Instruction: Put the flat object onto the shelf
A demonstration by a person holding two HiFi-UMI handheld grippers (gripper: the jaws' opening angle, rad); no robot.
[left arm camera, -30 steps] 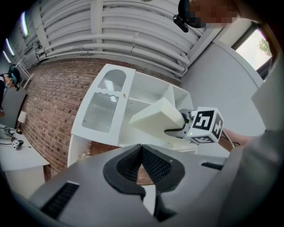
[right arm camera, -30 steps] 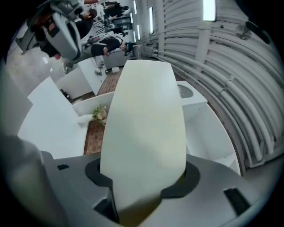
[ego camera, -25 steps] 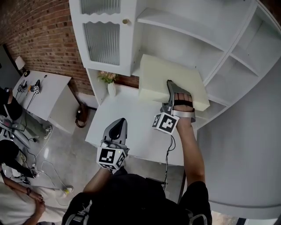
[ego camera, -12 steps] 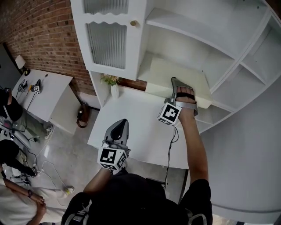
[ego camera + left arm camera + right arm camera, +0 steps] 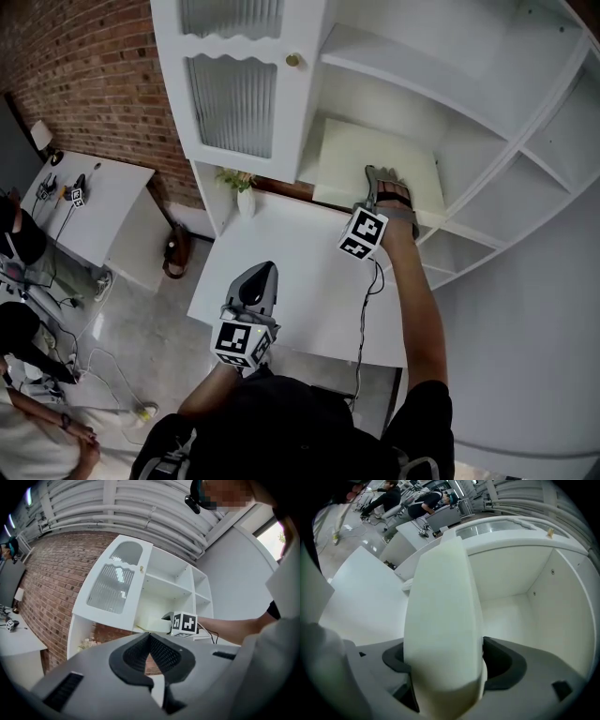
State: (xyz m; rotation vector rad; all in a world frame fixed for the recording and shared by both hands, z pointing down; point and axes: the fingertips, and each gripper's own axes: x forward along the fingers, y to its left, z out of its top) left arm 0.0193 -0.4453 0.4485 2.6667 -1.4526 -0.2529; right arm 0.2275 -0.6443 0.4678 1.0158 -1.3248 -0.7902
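Observation:
The flat object is a thick cream foam slab (image 5: 375, 155). It lies inside the lower compartment of the white shelf unit (image 5: 457, 155), its near edge at the shelf's front. My right gripper (image 5: 372, 174) reaches in over that near edge. In the right gripper view the slab (image 5: 440, 611) fills the space between the dark pads (image 5: 506, 663), and the shelf floor (image 5: 511, 616) shows beyond it. The right jaws have just been opening and stand loose around the slab. My left gripper (image 5: 261, 274) hangs over the white table (image 5: 300, 272), shut and holding nothing (image 5: 150, 639).
A glass-panelled cabinet door (image 5: 234, 94) stands open left of the compartment. A small vase of flowers (image 5: 244, 195) sits at the table's back left. More shelves (image 5: 525, 141) run to the right. A second white table (image 5: 89, 202), cables and seated people are at the far left.
My right gripper has gone forward and down, carrying the slab from out over the table into the shelf compartment. The left gripper has drifted slightly.

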